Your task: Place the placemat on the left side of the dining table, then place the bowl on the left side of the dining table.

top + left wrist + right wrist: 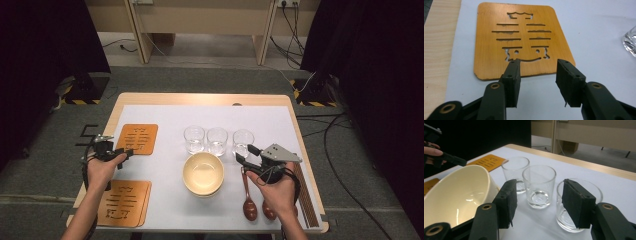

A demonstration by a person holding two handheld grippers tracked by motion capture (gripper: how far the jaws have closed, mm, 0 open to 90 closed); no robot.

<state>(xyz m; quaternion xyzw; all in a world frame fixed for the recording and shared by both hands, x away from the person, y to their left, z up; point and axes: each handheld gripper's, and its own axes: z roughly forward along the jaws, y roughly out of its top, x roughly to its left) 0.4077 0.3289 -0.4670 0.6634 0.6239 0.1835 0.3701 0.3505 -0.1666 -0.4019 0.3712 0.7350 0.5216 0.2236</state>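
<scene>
My left gripper (125, 152) (537, 68) is open at the near edge of an orange cut-out wooden mat (137, 138) (486, 50) that lies flat on the white sheet; nothing is between its jaws. My right gripper (245, 155) (537, 195) is also open and empty, just short of a row of three clear glasses. In the right gripper view the middle glass (217, 141) (539, 186) stands in the gap ahead, the right glass (243, 142) (565, 216) is partly behind the right jaw, and the left glass (194, 139) (515, 173) is behind the left one.
A cream bowl (203, 172) (456, 192) stands in front of the glasses. A second orange mat (124, 202) lies at the near left. Two dark wooden spoons (248, 200) and long dark sticks (306, 197) lie near the right hand. The white sheet (165, 165) covers the wooden table (200, 98).
</scene>
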